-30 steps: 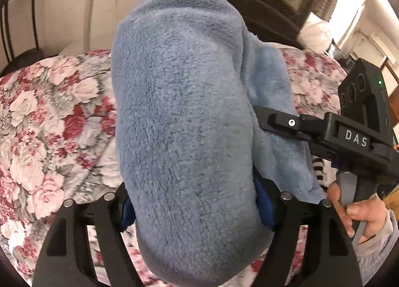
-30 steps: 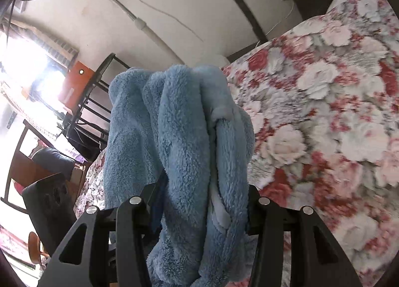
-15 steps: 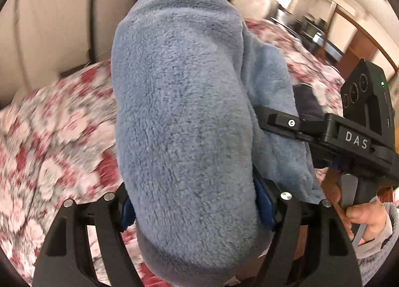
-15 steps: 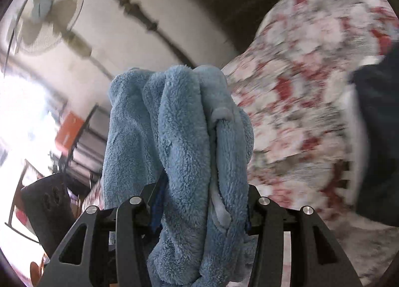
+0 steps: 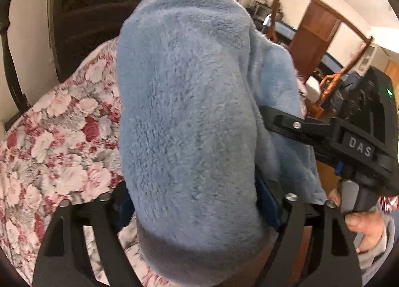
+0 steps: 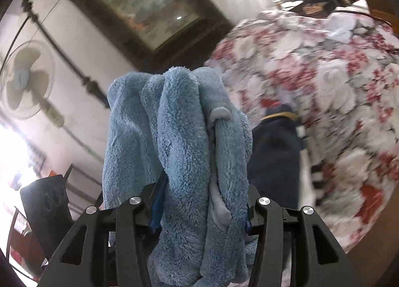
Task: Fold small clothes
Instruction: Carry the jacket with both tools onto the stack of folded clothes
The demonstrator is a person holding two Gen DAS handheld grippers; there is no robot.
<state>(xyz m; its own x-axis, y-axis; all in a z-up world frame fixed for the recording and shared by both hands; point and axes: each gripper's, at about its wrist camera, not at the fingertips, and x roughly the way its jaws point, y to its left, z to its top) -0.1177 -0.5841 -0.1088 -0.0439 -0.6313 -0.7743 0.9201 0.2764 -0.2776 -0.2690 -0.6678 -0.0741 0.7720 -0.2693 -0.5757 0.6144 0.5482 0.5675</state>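
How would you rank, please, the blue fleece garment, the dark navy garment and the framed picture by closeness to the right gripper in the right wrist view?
1. Blue fleece garment: clamped in the right gripper.
2. Dark navy garment: just right, on the bed.
3. Framed picture: upper left, on the wall.

The fleece garment (image 5: 189,117) is pale blue, the bedspread (image 5: 62,132) white with red and pink roses, and a folded garment (image 6: 274,152) dark navy.

Window glare, motion-blurred background, fisheye-warped edges.
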